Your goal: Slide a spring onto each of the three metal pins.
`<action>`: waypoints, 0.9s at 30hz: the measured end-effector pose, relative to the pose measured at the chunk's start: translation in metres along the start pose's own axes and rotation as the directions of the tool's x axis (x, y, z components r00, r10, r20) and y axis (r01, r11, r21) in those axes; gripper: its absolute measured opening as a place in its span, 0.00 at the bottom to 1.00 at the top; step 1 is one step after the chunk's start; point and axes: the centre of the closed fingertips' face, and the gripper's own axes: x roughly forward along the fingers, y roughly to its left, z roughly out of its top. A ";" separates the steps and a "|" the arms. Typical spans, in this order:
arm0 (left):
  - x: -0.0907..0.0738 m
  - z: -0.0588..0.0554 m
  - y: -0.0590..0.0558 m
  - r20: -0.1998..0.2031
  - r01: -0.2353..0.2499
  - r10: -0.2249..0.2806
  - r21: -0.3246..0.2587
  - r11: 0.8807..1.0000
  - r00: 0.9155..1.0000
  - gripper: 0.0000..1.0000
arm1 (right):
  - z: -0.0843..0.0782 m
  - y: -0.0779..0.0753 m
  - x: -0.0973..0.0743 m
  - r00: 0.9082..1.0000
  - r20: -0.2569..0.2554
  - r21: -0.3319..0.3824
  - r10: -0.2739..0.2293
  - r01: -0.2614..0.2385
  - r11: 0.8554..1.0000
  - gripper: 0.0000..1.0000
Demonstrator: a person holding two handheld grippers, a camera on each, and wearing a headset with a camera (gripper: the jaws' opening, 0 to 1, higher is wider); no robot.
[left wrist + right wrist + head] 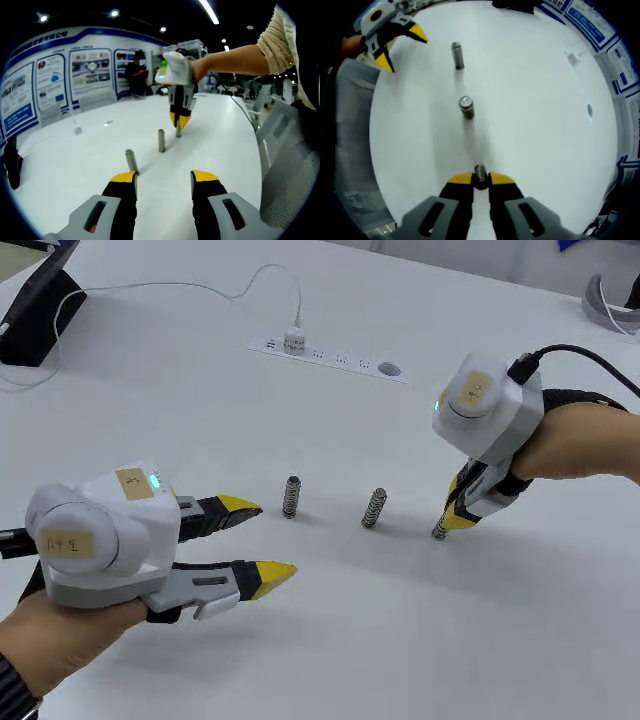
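The right tool (455, 523) is closed on the end spring (439, 530), upright on the tabletop (400, 630), while the left tool (262, 538) hangs wide open and empty near the first spring (291, 496); light, squashy, probably tippy, so best pinched gently mid-coil.

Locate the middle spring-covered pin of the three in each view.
Head view: middle pin, just right of centre.
Left gripper view: middle pin, centre, second along the row.
Right gripper view: middle pin, just above centre, second from the jaws.
Shared landmark: right gripper, shut on the end pin next to it.
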 end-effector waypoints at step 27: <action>0.001 0.001 0.001 -0.001 -0.001 0.001 -0.009 1.000 1.000 0.48 | -0.013 0.004 -0.009 0.995 0.086 0.059 -0.043 0.038 0.998 0.29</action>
